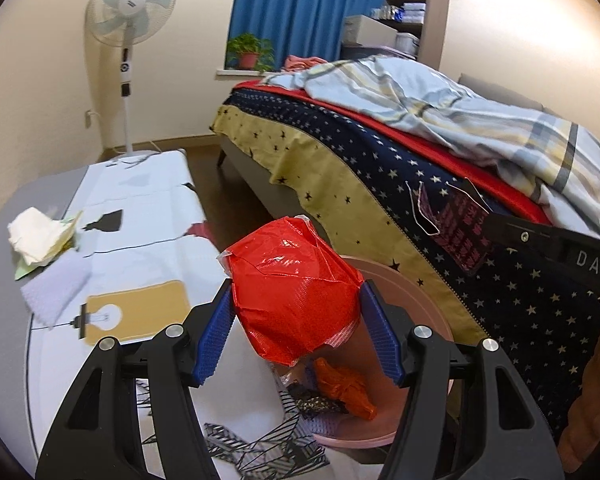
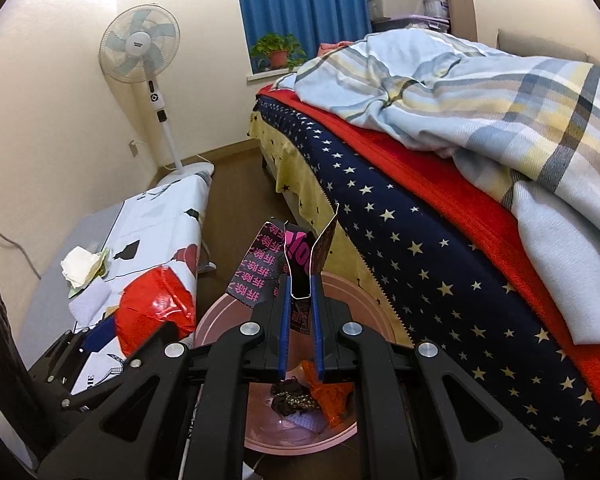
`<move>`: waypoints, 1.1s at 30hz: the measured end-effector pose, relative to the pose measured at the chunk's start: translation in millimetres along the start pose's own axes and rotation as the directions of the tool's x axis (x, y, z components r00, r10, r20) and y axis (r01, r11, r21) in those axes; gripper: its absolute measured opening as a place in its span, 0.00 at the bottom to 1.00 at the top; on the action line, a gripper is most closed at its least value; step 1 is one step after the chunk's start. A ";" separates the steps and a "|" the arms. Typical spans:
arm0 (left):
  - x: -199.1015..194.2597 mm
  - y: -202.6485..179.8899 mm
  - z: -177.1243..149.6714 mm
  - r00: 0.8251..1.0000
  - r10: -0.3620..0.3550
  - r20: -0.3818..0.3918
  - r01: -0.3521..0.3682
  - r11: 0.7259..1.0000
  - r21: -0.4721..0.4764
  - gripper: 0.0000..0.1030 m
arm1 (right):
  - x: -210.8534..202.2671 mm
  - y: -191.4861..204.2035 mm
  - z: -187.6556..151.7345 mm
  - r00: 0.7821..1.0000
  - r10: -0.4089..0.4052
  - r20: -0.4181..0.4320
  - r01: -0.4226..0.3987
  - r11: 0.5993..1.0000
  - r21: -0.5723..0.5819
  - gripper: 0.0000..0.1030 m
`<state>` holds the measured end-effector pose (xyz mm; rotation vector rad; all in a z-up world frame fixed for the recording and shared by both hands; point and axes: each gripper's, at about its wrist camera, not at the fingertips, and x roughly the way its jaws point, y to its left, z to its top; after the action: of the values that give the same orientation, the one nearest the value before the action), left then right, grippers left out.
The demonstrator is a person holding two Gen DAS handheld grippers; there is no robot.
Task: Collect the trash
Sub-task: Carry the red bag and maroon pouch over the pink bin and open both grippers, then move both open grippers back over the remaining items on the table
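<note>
My left gripper (image 1: 296, 288) is shut on a crumpled red plastic wrapper (image 1: 296, 284) and holds it above the near edge of a pink bin (image 1: 412, 280); the wrapper also shows in the right wrist view (image 2: 156, 304). My right gripper (image 2: 300, 280) is shut on a black wrapper with pink print (image 2: 296, 256) and holds it over the pink bin (image 2: 228, 312). That wrapper also shows in the left wrist view (image 1: 460, 232). The bin holds orange plastic (image 1: 348, 392) and dark scraps (image 2: 292, 398). Crumpled white and yellow paper (image 1: 40, 240) and a white cloth piece (image 1: 54, 292) lie on the low table (image 1: 140, 248).
A bed (image 1: 380, 160) with a starred cover and a striped quilt stands to the right of the bin. A standing fan (image 1: 130, 12) is in the far corner. A potted plant (image 1: 250, 52) sits on the window sill by blue curtains. Brown floor runs between table and bed.
</note>
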<state>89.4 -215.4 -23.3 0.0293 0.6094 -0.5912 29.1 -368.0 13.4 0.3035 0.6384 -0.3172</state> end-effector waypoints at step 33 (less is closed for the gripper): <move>16.9 -7.8 -13.6 0.997 -0.025 -0.076 0.028 0.999 0.038 0.75 | 12.3 -11.3 4.8 1.000 0.001 -0.003 -0.001 0.997 0.078 0.36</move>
<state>89.2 -227.9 -42.6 0.0812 0.6723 -0.6298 36.7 -382.4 7.4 0.3794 0.6302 -0.3414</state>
